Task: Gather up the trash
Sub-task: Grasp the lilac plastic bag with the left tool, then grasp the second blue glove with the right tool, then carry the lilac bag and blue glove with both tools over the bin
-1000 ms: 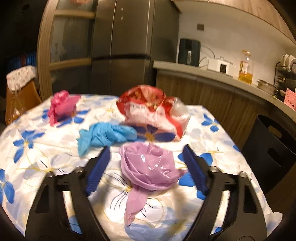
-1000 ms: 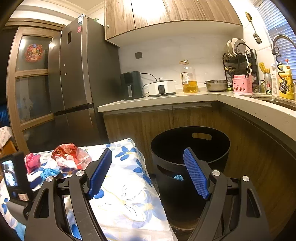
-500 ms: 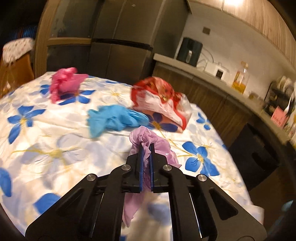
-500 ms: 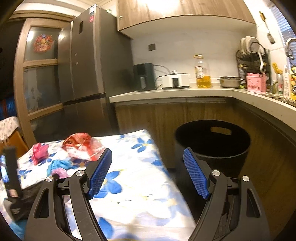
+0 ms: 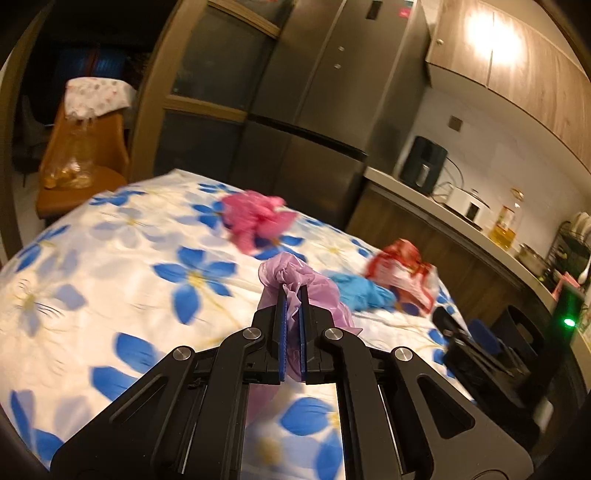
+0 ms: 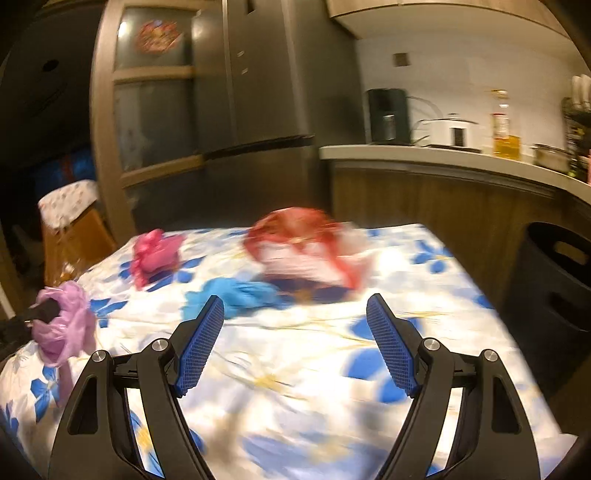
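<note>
Between the left gripper's clamped pads, a crumpled translucent lilac bag.

I can't read any text from here. The red snack wrapper carries print on its white panel, but blur smears it. The oil bottle on the desk has a label too small to make out, and the red sticker on the fridge is illegible.
</note>
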Demonstrator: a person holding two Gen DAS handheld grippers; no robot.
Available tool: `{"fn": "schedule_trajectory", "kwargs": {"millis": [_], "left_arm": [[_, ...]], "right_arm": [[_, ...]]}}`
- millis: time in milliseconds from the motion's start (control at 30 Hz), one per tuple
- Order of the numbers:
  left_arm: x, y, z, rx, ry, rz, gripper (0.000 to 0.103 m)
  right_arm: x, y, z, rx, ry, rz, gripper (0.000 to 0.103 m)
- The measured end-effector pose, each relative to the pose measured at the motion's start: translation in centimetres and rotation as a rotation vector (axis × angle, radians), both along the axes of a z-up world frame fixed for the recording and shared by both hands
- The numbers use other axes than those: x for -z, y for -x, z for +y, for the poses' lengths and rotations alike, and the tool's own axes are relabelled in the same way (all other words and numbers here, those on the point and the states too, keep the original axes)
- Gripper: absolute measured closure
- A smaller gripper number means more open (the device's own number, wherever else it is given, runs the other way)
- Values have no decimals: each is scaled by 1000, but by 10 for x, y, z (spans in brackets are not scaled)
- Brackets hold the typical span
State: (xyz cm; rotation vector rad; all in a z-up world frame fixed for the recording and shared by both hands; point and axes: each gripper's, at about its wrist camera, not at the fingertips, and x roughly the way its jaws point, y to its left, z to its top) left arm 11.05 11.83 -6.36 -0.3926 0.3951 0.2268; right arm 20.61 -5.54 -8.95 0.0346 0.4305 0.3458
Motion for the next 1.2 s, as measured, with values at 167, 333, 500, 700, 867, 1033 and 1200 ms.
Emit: {"fn": "schedule_trajectory", "kwargs": {"millis": [167, 333, 500, 700, 867, 1033, 1200], "left_arm": [[-3, 8, 23, -30, 4, -5, 99], [-5, 11, 36, -46, 8, -10, 99], [-5, 11, 45, -58, 13, -6, 99], [-6, 11, 46, -57, 15, -4, 99], [-9, 14, 43, -53, 1, -2, 99], [-14, 19, 31, -41, -14, -5, 99], [-17, 21, 11, -15, -24, -6, 99]], "right_arm": [[2, -27, 36, -26, 21, 27, 25], [12, -53, 58, -40, 46, 91, 25], [26, -66, 72, -66, 105, 160, 43], [33, -70, 79, -91, 135, 212, 93], [21, -49, 73, -117, 125, 153, 98], [5, -19, 55, -122, 120, 98, 99], [-11, 4, 25, -95, 97, 65, 99]]}}
